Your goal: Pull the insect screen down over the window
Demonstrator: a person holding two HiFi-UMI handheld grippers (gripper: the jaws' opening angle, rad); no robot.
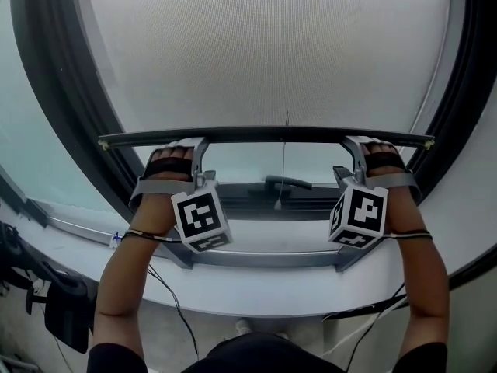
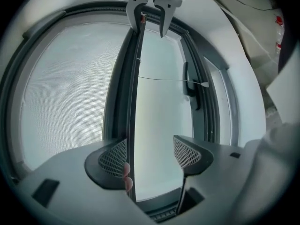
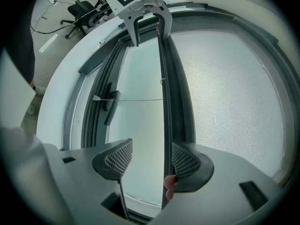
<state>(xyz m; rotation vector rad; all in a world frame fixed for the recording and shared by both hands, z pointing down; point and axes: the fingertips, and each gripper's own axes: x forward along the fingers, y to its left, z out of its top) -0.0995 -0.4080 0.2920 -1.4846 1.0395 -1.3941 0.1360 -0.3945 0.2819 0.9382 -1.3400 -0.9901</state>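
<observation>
The grey mesh insect screen covers the upper window, and its dark bottom bar runs across mid-height. My left gripper sits on the bar near its left end and my right gripper near its right end. In the left gripper view the bar passes between the open jaws, lying against the left pad. In the right gripper view the bar lies against the right pad of the open gripper. Neither gripper clamps the bar.
A thin pull cord hangs from the bar's middle over bare glass. Below it are a dark window handle and the lower frame. The white sill runs beneath my arms, with cables across it. A black office chair stands at the lower left.
</observation>
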